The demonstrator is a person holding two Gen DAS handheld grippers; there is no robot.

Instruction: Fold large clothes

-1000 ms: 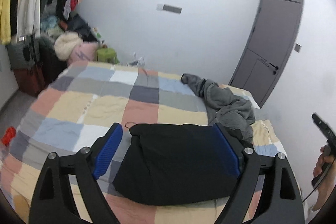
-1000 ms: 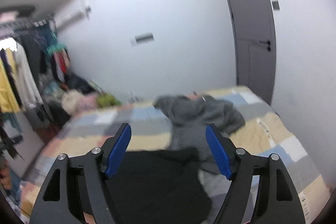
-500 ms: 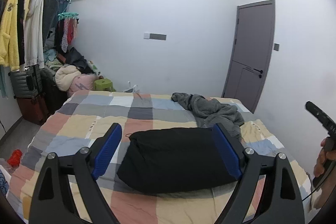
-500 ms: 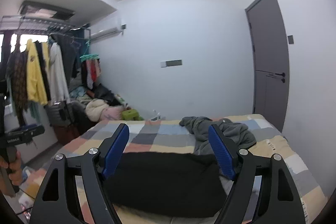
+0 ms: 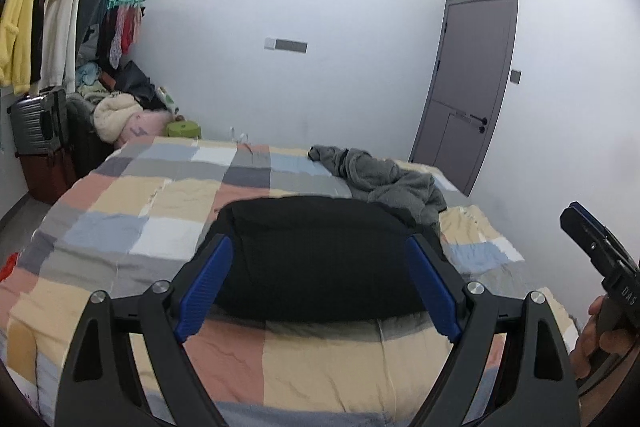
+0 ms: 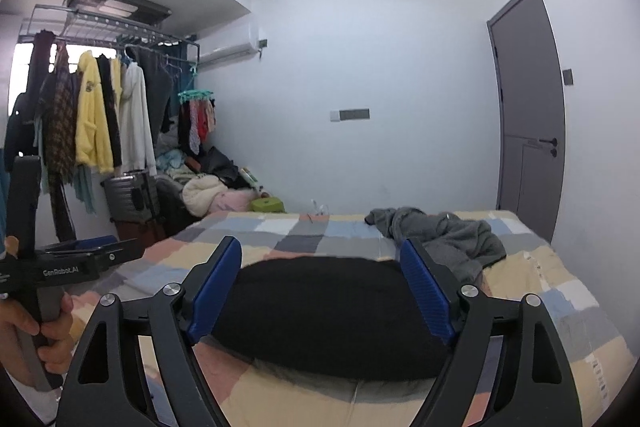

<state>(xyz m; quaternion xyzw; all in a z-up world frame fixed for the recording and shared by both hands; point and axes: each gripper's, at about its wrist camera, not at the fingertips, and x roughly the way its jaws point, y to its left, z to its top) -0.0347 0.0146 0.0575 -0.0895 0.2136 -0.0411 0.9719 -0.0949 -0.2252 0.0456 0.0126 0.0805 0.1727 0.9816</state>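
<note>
1. Checked cotton in peach, cream, grey and pale blue squares covers the large bed [image 5: 168, 195], which is seen to fill the lower half of both wrist views and to carry both of the task's garments

2. Black, soft fabric already gathered into a compact, rounded rectangular bundle, the folded black garment [image 5: 316, 255] is seen lying on the near half of the bed; it is judged to be finished, since no sleeve or loose edge is seen trailing from it

3. Behind it and toward the door side, a crumpled grey fleece garment [image 5: 384, 179] is seen heaped and unfolded, its near edge touching or just overlapping the far right corner of the black bundle; this piece is judged to be what is left of the task, so roughly half of the visible work appears done

4. Nothing is held by the left gripper [image 5: 318, 291]: its blue-padded jaws are seen spread wide, and the black bundle is framed between them only by line of sight, lying on the bed beyond the fingertips

5. The jaws of the right gripper [image 6: 320, 291] are opening and nothing is seen between the pads; the black bundle lies just ahead and below, while the grey fleece lies farther off, up and to the right of the right pad

6. No contact between either gripper and either garment can be made out, so a reach to the grey fleece is judged to be required next
</note>
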